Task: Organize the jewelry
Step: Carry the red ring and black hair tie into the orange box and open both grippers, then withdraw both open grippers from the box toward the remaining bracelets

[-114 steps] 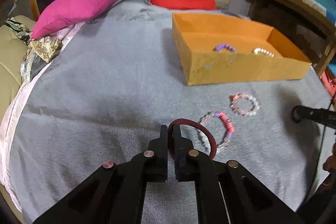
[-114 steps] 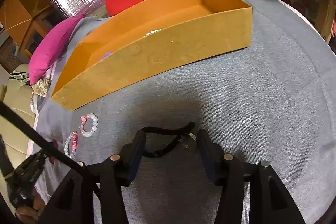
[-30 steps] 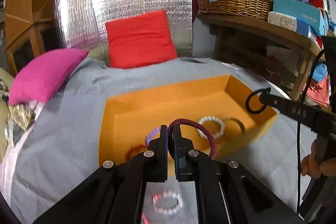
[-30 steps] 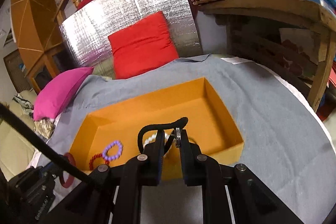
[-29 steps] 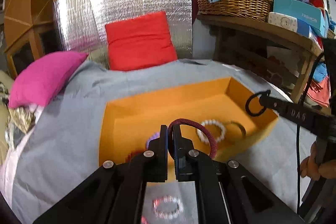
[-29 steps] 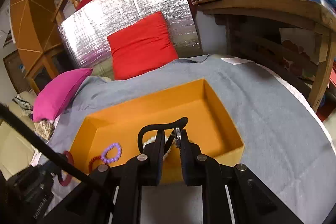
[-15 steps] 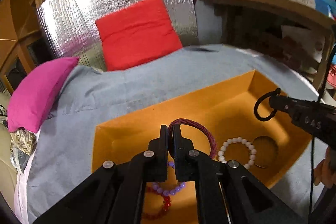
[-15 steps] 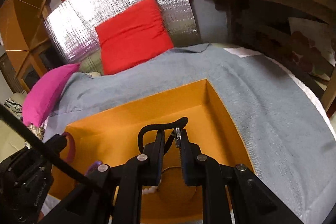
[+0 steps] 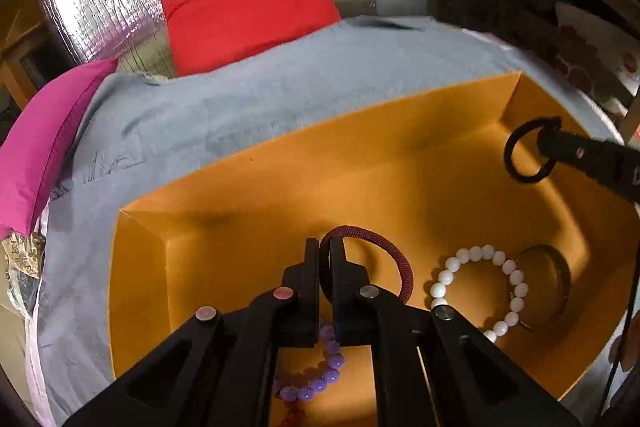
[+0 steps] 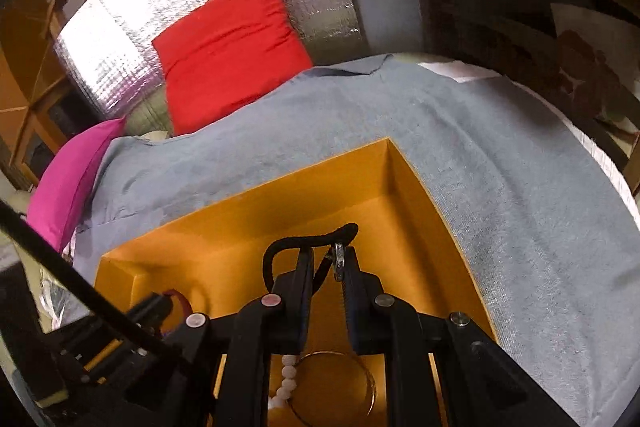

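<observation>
While the left claw [image 9: 324, 259] hangs over the open orange cardboard box [image 9: 140, 267], its jaws are pressed together, pinching a dark red braided cord bracelet [image 9: 394, 263]; on the box floor lie a white bead bracelet [image 9: 508, 269], a thin metal bangle [image 9: 560, 279] and a purple bead bracelet [image 9: 316, 385], and the box sits on a grey cloth [image 9: 200, 119]. From the right wrist, the right claw [image 10: 325, 267], also above the box [image 10: 408, 187], is pinching a black cord bracelet [image 10: 296, 241] with a small metal clasp [image 10: 339, 255].

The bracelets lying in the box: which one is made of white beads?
The white bracelet, beside the metal bangle. The purple one lies under the left tool.
</observation>
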